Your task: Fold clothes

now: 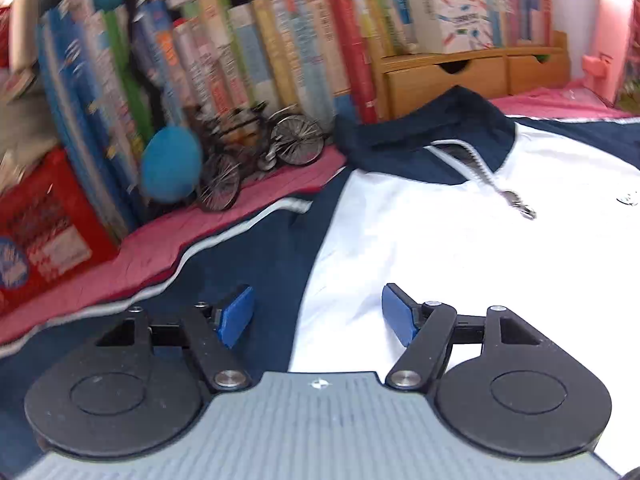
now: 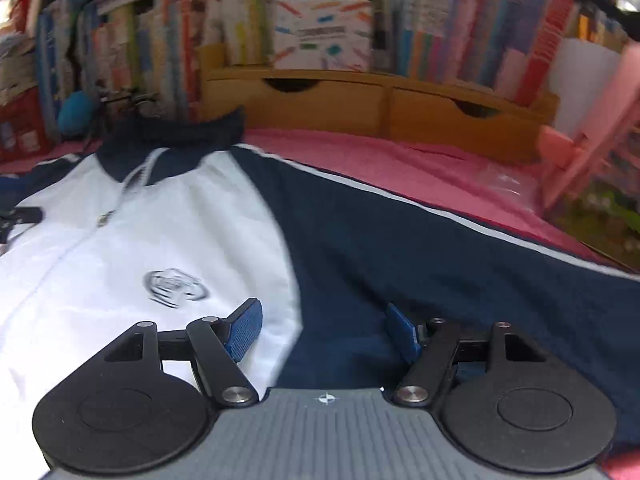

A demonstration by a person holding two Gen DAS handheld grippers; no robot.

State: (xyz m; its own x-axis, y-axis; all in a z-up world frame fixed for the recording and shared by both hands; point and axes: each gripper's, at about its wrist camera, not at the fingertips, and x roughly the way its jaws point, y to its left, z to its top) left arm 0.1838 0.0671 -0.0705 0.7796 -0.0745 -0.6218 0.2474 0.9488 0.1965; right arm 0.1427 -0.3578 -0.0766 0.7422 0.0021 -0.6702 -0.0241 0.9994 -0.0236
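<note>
On a pink-covered surface (image 2: 400, 168) before a wall of books (image 1: 248, 52), a navy-and-white zip jacket (image 1: 440, 232) lies spread flat, front up, collar (image 1: 424, 128) toward the shelves and both navy sleeves (image 2: 440, 248) stretched out to the sides. No fold shows in either view: the white chest panel is smooth and the sleeves run outward along the cloth's edge. As far as can be judged, the whole folding remains to be seen in the garment, though the hem lies out of sight. The left gripper (image 1: 318, 316) hangs low over the seam of one shoulder, the right gripper (image 2: 324, 330) over the other; each has its blue fingers (image 1: 236, 314) spread apart, gripping nothing.
</note>
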